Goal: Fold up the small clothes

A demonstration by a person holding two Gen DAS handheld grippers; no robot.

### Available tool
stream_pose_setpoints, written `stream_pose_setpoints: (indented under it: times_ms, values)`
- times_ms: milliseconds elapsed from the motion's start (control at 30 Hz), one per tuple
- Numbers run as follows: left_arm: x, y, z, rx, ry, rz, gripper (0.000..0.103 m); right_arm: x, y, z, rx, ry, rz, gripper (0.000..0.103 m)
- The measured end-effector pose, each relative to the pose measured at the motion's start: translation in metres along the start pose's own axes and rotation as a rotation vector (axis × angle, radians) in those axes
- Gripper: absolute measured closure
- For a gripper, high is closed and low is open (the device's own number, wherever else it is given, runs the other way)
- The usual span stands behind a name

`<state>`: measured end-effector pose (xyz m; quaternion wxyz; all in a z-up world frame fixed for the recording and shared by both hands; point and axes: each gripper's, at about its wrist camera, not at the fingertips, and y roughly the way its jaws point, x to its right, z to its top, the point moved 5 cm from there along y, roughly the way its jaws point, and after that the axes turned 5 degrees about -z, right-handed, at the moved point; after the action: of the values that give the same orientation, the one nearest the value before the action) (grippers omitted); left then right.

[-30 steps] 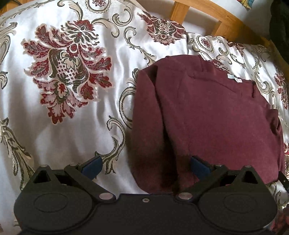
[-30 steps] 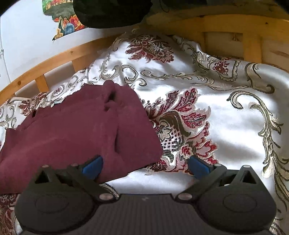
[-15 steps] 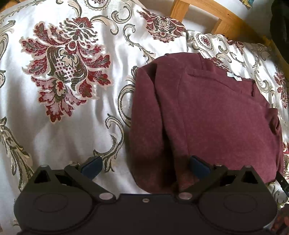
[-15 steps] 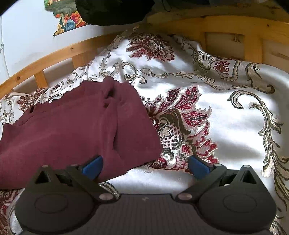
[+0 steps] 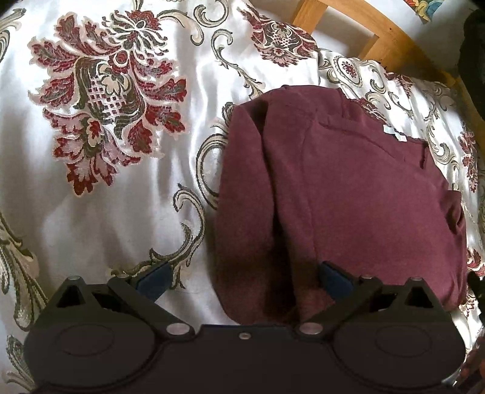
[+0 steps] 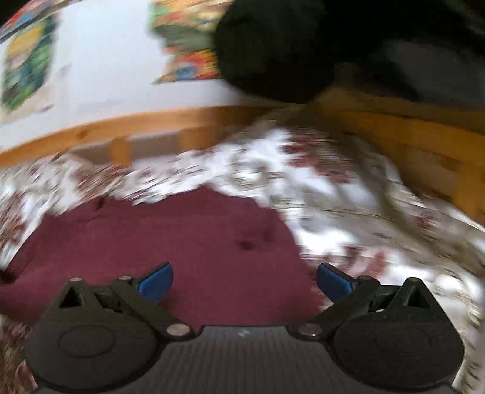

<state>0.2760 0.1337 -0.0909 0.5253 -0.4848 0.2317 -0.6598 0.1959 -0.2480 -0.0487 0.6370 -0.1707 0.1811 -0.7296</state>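
A white satin bedspread (image 5: 100, 218) with red floral and grey scroll patterns covered a bed with a wooden frame (image 5: 379, 28). The folded maroon garment (image 5: 348, 206) lay in the centre-right of the left view. The left gripper (image 5: 242, 280) stood wide open and empty, straddling the garment's near left edge. The right view was blurred; the right gripper (image 6: 244, 280) gaped wide, empty, over the garment.
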Motion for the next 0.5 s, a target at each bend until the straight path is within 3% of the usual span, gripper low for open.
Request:
stream_pose_setpoints:
  times_ms: [200, 367, 433, 500]
  values:
    - [0.004, 0.008, -0.001, 0.004, 0.045, 0.03, 0.001, -0.05, 0.015, 0.002, -0.026, -0.069, 0.142, 0.0]
    - [0.009, 0.011, 0.0, 0.005, 0.096, 0.051, 0.001, -0.068, 0.03, -0.012, -0.103, -0.146, 0.138, 0.0]
    - [0.009, 0.011, 0.0, 0.002, 0.093, 0.046, 0.001, -0.068, 0.037, -0.024, -0.141, -0.136, 0.139, 0.0]
    - [0.008, 0.011, -0.001, 0.0, 0.086, 0.042, 0.001, -0.065, 0.036, -0.032, -0.124, -0.104, 0.153, 0.001]
